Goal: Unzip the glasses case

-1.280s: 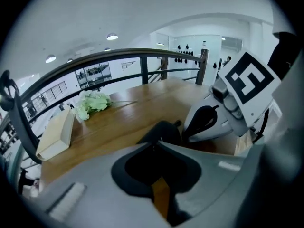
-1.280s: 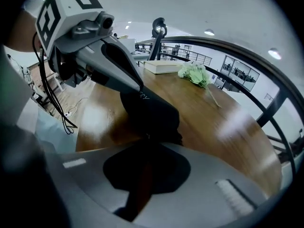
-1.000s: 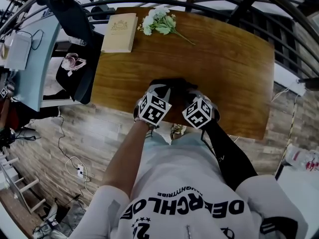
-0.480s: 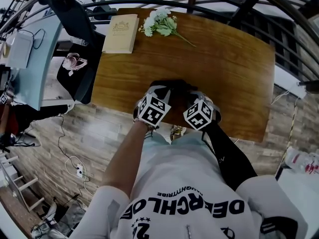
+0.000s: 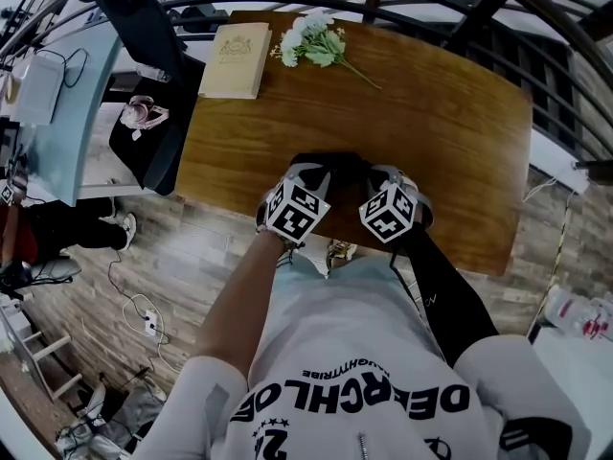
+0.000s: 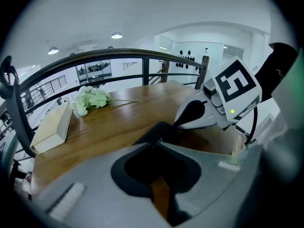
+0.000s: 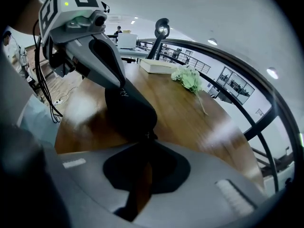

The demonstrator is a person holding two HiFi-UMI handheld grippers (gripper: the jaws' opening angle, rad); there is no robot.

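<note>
The left gripper (image 6: 157,143) is clamped on the black glasses case (image 7: 130,109) at the near edge of the wooden table (image 5: 431,113); the right gripper (image 7: 145,140) is pinched tight on its zip pull (image 7: 142,136). A book (image 5: 233,60) and flowers (image 5: 311,41) lie at the far side, by a curved railing (image 6: 95,61)

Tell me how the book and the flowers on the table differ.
The book is a cream, closed, straight-edged block; the flowers are a loose bunch of white blooms and green leaves. The book sits at the far left corner of the table; the flowers lie to its right, one thin stem trailing toward the middle. Both lie on it, far from the black glasses case.
</note>
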